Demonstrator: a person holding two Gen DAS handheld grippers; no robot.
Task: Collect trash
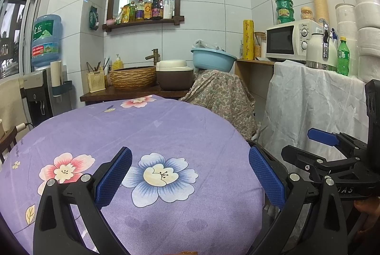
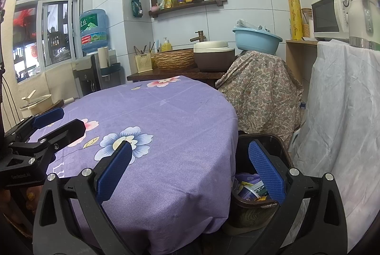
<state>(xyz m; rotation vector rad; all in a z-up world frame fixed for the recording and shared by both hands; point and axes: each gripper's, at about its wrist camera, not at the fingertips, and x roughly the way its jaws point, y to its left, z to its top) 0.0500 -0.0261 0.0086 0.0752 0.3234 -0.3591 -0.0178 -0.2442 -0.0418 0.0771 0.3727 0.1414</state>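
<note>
Over the bare purple flowered tablecloth [image 1: 166, 131] both the left gripper [image 1: 190, 174] and right gripper [image 2: 190, 169] hang spread, empty. Trash [image 2: 249, 186] already sits in the brown bin [image 2: 251, 210] beside the table, so collecting looks pretty much finished; next, maybe scan for leftovers.

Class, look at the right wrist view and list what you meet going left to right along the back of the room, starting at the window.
Window → water bottle → yellow chopstick holder → woven basin → rice cooker → blue plastic basin → yellow roll → microwave.
</note>
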